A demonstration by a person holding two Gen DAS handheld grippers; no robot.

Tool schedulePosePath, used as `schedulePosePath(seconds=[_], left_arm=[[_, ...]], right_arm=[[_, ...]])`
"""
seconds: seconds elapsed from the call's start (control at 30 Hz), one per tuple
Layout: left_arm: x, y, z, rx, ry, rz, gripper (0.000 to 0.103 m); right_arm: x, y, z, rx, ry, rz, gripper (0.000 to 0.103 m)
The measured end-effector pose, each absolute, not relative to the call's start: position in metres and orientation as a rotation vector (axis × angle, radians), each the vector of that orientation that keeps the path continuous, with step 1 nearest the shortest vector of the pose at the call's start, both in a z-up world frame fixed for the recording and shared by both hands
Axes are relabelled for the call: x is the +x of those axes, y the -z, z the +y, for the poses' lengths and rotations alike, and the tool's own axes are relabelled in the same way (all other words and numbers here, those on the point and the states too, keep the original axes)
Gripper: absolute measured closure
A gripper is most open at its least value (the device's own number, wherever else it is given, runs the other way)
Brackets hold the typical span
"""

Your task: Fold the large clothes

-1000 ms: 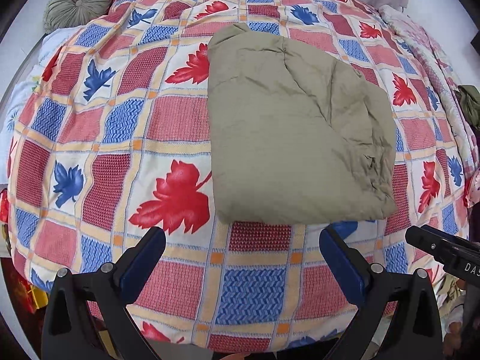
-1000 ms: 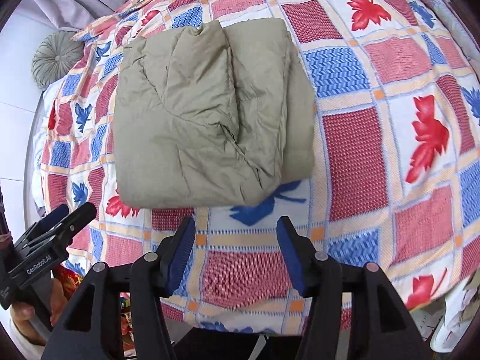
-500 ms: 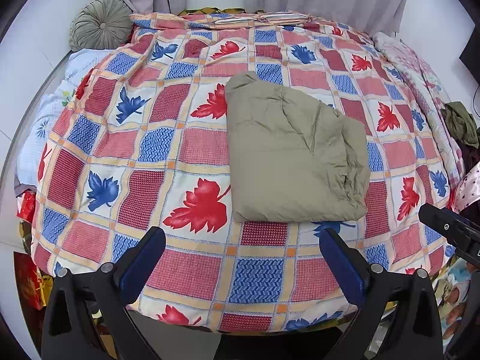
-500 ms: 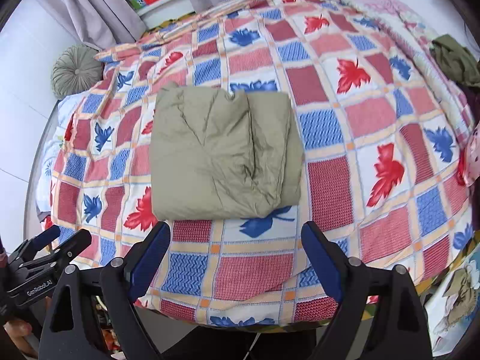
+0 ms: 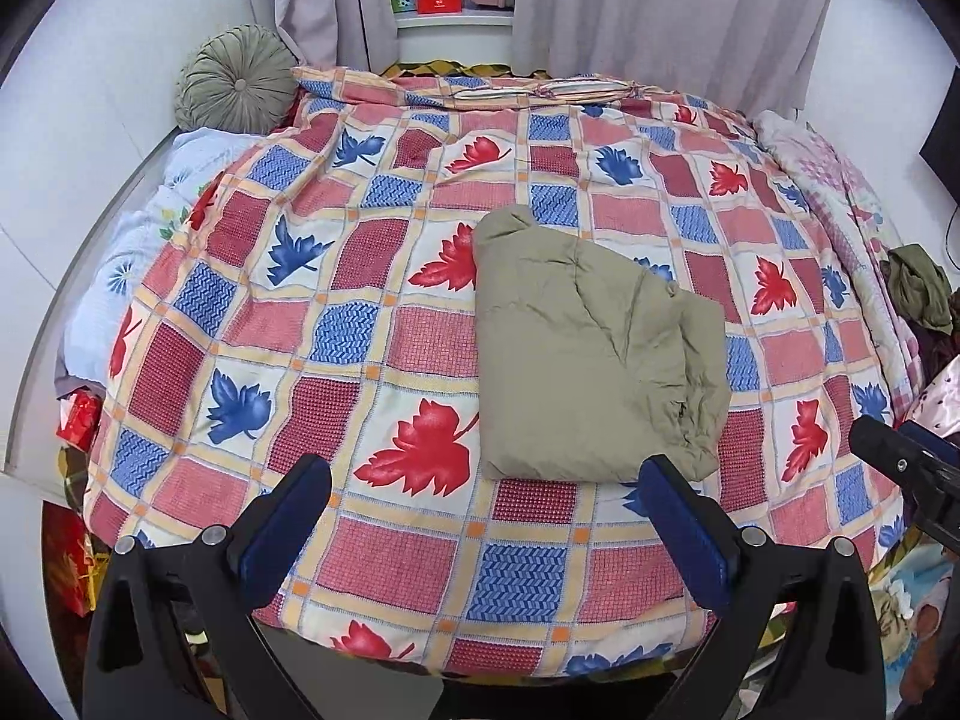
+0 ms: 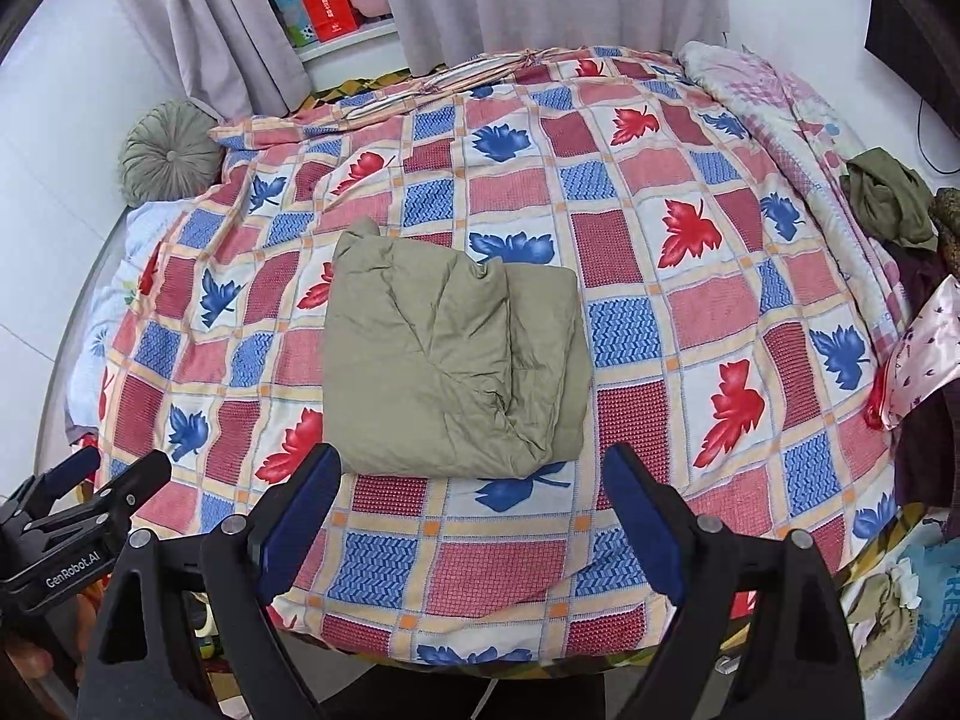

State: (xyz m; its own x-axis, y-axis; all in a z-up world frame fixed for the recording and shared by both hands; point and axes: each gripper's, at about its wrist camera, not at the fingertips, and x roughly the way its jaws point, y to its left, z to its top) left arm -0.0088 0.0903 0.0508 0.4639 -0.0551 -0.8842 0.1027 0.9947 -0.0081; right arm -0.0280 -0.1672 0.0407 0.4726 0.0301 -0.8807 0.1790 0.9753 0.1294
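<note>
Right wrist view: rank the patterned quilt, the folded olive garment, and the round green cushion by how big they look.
1. Patterned quilt
2. Folded olive garment
3. Round green cushion, though it lies farther from the camera.

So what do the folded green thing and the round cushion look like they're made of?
The folded jacket looks like thin matte woven fabric with soft filling, probably nylon or polyester: it puffs up and creases softly. The round cushion looks like velvet, judging by its pleats, center button and faint sheen.
</note>
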Motion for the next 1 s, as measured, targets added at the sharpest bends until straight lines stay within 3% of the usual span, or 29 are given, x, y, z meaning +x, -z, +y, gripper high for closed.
schedulePosePath(seconds=[1.0], left_arm=[[-0.0089, -0.0599, 0.0885, 0.055, 0.087, 1.069, 0.000]], right_arm=[[-0.0257, -0.0447, -0.1651, 0.205, 0.106, 1.065, 0.012]])
